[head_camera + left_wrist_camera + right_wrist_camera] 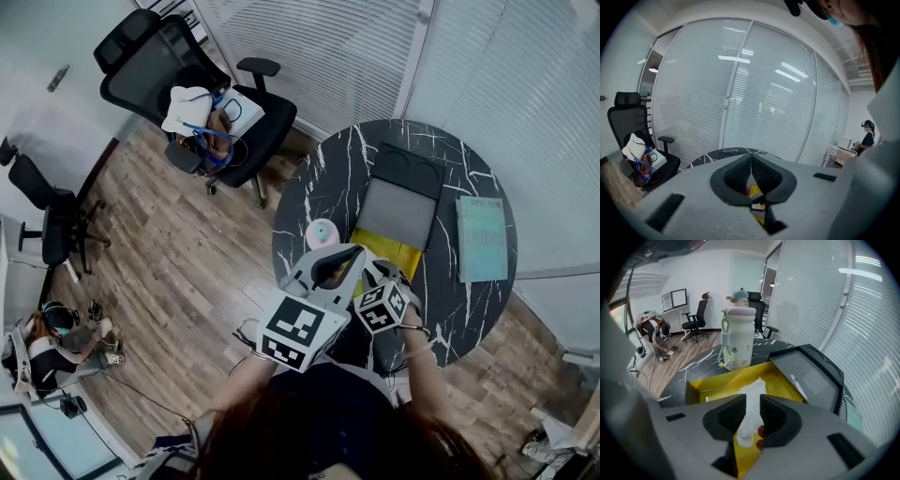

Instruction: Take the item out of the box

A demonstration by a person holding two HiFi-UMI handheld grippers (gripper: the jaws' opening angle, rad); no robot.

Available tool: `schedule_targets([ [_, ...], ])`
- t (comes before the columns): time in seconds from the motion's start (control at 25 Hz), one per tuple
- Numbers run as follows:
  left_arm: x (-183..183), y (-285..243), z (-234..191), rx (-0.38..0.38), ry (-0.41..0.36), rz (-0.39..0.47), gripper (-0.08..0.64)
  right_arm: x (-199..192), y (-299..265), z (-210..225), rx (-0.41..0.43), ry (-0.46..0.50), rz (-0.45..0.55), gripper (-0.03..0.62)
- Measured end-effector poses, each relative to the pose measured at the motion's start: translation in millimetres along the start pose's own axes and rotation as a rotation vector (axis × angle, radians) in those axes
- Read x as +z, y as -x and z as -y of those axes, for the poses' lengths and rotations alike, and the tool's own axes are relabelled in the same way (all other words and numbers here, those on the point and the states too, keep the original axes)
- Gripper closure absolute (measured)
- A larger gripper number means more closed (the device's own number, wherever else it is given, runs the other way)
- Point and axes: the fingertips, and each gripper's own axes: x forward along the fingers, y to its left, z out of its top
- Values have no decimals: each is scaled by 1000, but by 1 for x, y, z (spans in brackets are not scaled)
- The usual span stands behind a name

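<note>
My right hand-held gripper (751, 399) is clamped on the white item (753, 391). The soft white packet stands upright between the two dark pads, which press on it from 9 and 3 o'clock. Its upper end pokes out past the jaw tips toward 12 o'clock, and its lower end sits deep in the throat of the jaws. The item is over the open yellow box (717, 380), whose yellow floor shows behind and under it. I cannot tell whether the packet's bottom touches that floor or is clear of it.

The box's grey-lined lid (813, 376) lies flat on the table (693, 363), at 2 o'clock from my right jaws. A pale bottle (738, 341) with a pink cap and a small figure on top stands upright just past the box's far wall, at 12 o'clock.

My left hand-held gripper (751, 158) has its jaws together, the tips meeting with nothing between them. It is tilted up toward the glass wall and blinds, and a sliver of yellow shows low in the gap behind the pads.

In the head view both hand-held grippers sit side by side at the table's near rim, at 6 o'clock from the box. A teal booklet (482, 239) lies well apart at 3 o'clock from the box. A black office chair (187, 89) stands on the wooden floor at 10 o'clock from the table.
</note>
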Motion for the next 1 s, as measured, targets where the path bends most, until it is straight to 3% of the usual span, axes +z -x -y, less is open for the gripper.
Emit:
schedule_targets([
  [0.6, -12, -5, -5, 2, 15, -45, 534, -14, -23, 4, 9, -39, -61, 508],
  [1.0, -13, 0, -4, 8, 14, -43, 534, -15, -26, 3, -13, -56, -65, 560],
])
